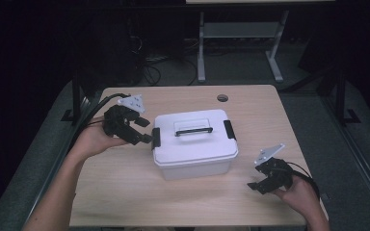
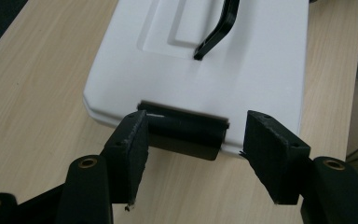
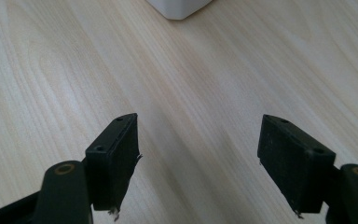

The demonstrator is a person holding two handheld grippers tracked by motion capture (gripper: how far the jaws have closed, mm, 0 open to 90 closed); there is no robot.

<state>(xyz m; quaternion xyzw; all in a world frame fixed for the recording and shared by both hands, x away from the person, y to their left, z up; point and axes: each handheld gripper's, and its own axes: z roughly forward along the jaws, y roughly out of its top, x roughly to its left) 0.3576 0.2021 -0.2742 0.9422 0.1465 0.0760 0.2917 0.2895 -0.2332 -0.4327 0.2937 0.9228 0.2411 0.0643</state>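
White lidded box (image 1: 194, 143) shows no readable writing; left claw (image 2: 193, 144) spread around its black latch (image 2: 186, 132), right claw (image 3: 198, 158) spread.

Each black tool (image 1: 143, 130) carries a grey three-cornered plate (image 1: 131, 101) and black cable (image 1: 99, 106).

Overhead view; 2 close jaw-level cameras

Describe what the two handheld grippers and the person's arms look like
Both the left gripper and the right gripper are black, each with two blocky jaws with frayed pads, brass-coloured pivot rivets, a grey three-cornered plate on top and a trailing black cable. The person's forearms are bare, no sleeves visible.
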